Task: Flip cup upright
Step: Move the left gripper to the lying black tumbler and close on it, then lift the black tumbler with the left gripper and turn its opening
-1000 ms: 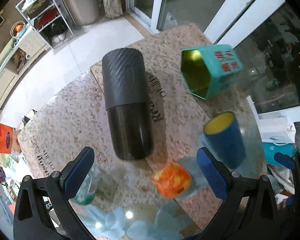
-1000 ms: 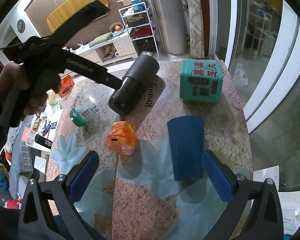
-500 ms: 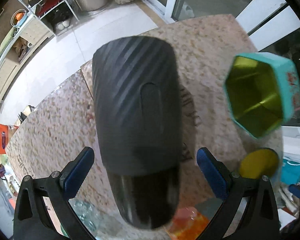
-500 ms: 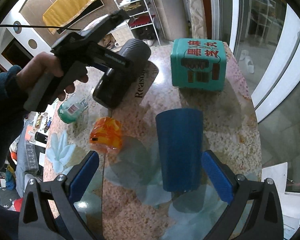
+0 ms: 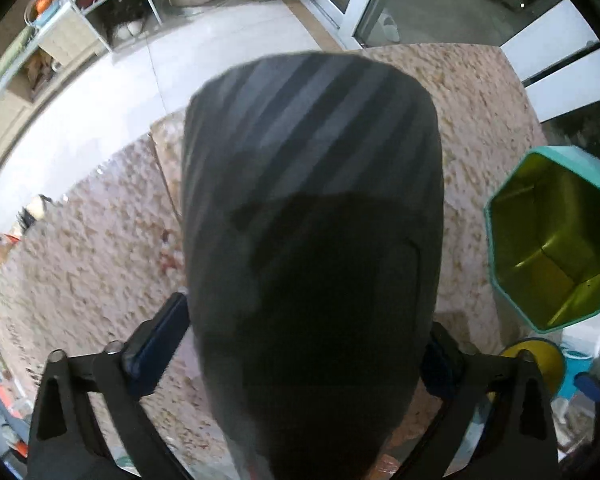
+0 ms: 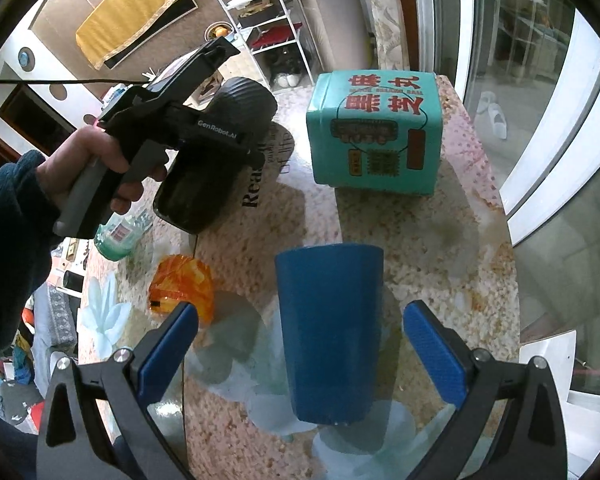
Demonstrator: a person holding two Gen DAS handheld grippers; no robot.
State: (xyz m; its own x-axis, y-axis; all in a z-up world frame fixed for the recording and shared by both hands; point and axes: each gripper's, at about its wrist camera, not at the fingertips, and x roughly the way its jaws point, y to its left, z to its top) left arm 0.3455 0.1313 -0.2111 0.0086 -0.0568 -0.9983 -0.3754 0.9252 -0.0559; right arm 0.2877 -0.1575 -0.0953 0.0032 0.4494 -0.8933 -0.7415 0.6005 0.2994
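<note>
A large black ribbed cup (image 5: pixel 312 240) lies on its side on the speckled table and fills the left wrist view. My left gripper (image 5: pixel 300 344) straddles it, open, one blue pad (image 5: pixel 160 344) on each side; whether they touch is unclear. The right wrist view shows the same black cup (image 6: pixel 216 156) under the hand-held left gripper (image 6: pixel 180 128). A blue cup (image 6: pixel 332 328) lies on its side between the pads of my open right gripper (image 6: pixel 300 352), not touched.
A teal tin (image 6: pixel 376 136) lies on its side at the back right, its open mouth showing in the left wrist view (image 5: pixel 552 236). An orange wrapped item (image 6: pixel 180 284) and a small green bottle (image 6: pixel 120 232) lie at the left. The table edge (image 6: pixel 512 280) is near the window.
My left gripper has dropped down over the black cup, which now sits between its pads. My right gripper has moved closer to the blue cup.
</note>
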